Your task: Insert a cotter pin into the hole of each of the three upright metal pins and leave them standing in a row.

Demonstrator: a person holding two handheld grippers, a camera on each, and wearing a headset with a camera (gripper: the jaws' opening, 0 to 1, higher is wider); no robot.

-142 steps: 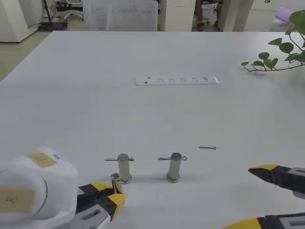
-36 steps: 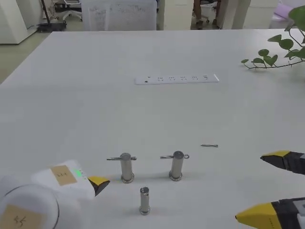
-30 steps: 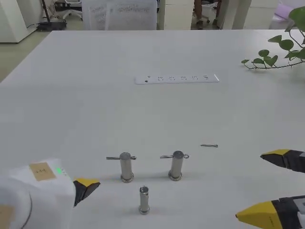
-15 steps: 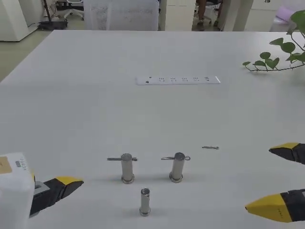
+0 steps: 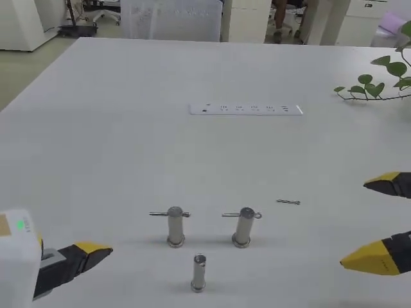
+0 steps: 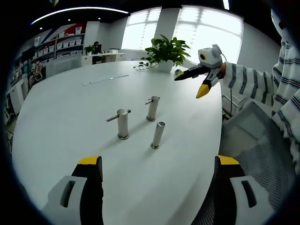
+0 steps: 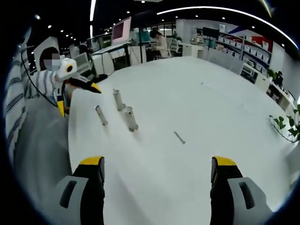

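Now | bare pin (image 5: 198, 272) between left gripper (image 6: 154, 161), right gripper (image 5: 354, 223) | jaws parted

Bare tabletop (image 5: 115, 154) around 3 upright pins (image 5: 175, 226), cotter pin (image 5: 288, 202) seemingly clear of obstacles.

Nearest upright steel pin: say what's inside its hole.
Nothing sticks out of the nearest upright steel pin; its hole's inside is too small to see. A thin cotter pin lies apart.
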